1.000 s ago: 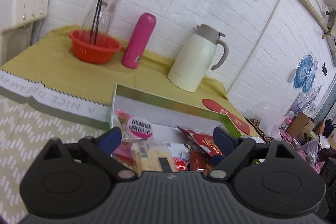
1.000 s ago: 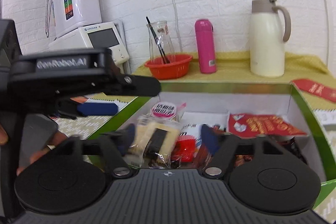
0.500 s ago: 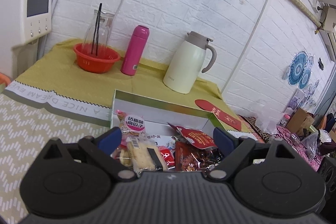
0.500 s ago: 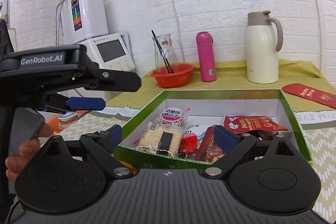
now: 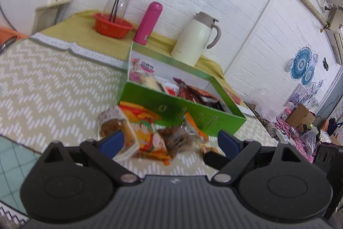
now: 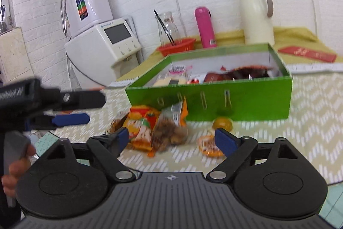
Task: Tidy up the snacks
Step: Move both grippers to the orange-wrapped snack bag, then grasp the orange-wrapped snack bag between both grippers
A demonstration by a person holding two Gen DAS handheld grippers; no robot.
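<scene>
Snacks (image 6: 158, 128) lie loose on the bench (image 5: 53, 87), just in front of the green box (image 6: 246, 98), which already holds several packets. Both claws hang released over that pile, nothing between their pads: the left claw (image 5: 171, 141) frames an orange packet and a clear bag of brown bites, the right claw (image 6: 171, 138) sits over the same heap. The step in hand looks like choosing the next packet to box. The next move calls for dropping onto one packet, pinching it at an edge, and lifting it clear of the box's near wall before setting it inside.

A small orange pouch (image 6: 209, 144) and a yellow round sweet (image 6: 223, 122) lie to the right, close to the wall. Behind the box stand a pink flask (image 5: 149, 23), a cream jug (image 5: 195, 40) and a red basket (image 5: 112, 24), well apart. The packets overlap, so one may drag another. The claws are close enough to crowd each other.
</scene>
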